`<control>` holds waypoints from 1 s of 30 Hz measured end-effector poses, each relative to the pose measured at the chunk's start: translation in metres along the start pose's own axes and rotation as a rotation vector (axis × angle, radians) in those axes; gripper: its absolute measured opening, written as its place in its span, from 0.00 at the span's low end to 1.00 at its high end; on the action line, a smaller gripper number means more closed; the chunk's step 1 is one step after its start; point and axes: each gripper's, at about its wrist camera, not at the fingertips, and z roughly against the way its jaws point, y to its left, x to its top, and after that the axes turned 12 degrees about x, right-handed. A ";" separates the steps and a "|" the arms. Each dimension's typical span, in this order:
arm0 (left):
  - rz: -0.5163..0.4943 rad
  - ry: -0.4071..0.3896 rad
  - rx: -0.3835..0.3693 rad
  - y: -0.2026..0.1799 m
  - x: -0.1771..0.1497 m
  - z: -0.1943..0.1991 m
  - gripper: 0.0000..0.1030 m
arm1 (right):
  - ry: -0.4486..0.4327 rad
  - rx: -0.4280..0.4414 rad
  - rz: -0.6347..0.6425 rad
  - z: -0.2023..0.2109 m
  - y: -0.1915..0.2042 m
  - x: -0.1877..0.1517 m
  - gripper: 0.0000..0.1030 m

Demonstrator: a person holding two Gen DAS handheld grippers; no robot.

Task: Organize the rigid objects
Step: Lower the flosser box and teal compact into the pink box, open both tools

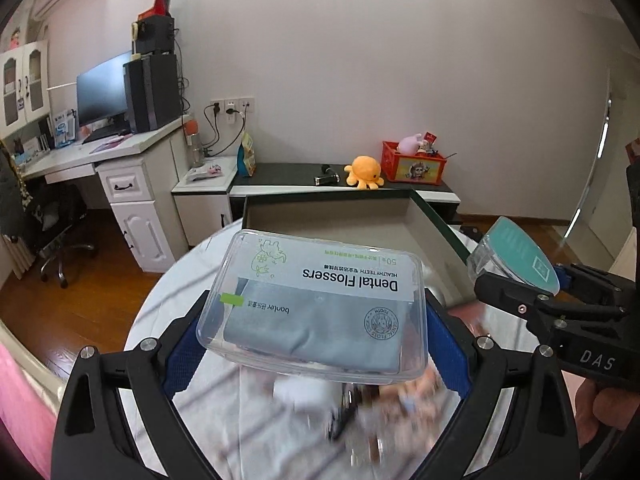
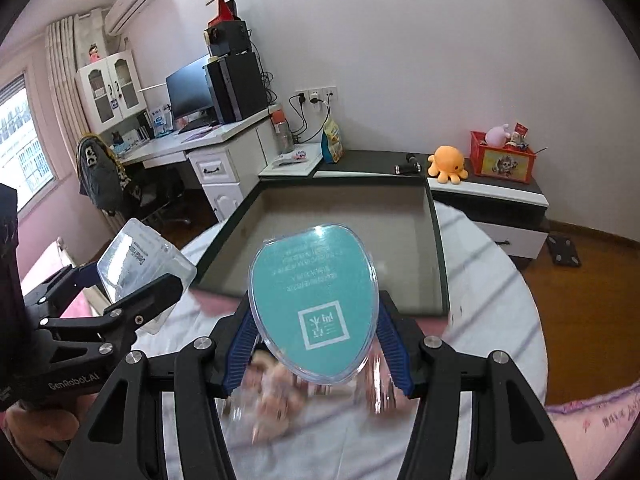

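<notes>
My left gripper [image 1: 316, 320] is shut on a clear rectangular Dental Flossers box [image 1: 320, 300] and holds it above the round table, just in front of the open shallow box [image 1: 328, 212]. My right gripper [image 2: 314, 328] is shut on a teal oval clear-cased box [image 2: 314, 304] and holds it over the near edge of the same shallow box [image 2: 400, 240]. In the left wrist view the right gripper [image 1: 532, 280] and the teal box [image 1: 516, 256] show at the right. In the right wrist view the left gripper [image 2: 132, 280] and the flossers box [image 2: 140, 264] show at the left.
The round table [image 2: 500, 300] has a white striped cloth. Blurred small items [image 2: 276, 392] lie on it beneath the grippers. Behind stand a low cabinet [image 1: 400, 192] with an orange plush octopus [image 1: 363, 171] and a red crate [image 1: 412, 166], and a white desk [image 1: 100, 152] with a monitor.
</notes>
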 end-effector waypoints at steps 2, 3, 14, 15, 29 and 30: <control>-0.008 0.010 0.010 -0.005 0.016 -0.022 0.93 | 0.015 -0.008 -0.004 -0.019 -0.011 0.016 0.56; -0.011 0.018 0.014 -0.008 0.021 -0.032 0.93 | 0.026 -0.014 -0.011 -0.029 -0.017 0.023 0.56; -0.031 0.181 0.042 -0.030 0.038 -0.144 0.93 | 0.171 -0.070 -0.101 -0.127 -0.083 0.046 0.56; -0.036 0.195 0.042 -0.031 0.036 -0.149 0.93 | 0.184 -0.075 -0.108 -0.132 -0.087 0.045 0.56; -0.069 0.211 0.056 -0.025 0.027 -0.138 1.00 | 0.238 -0.126 -0.113 -0.137 -0.089 0.036 0.82; -0.069 0.206 0.059 -0.024 0.026 -0.134 1.00 | 0.240 -0.138 -0.110 -0.135 -0.086 0.036 0.84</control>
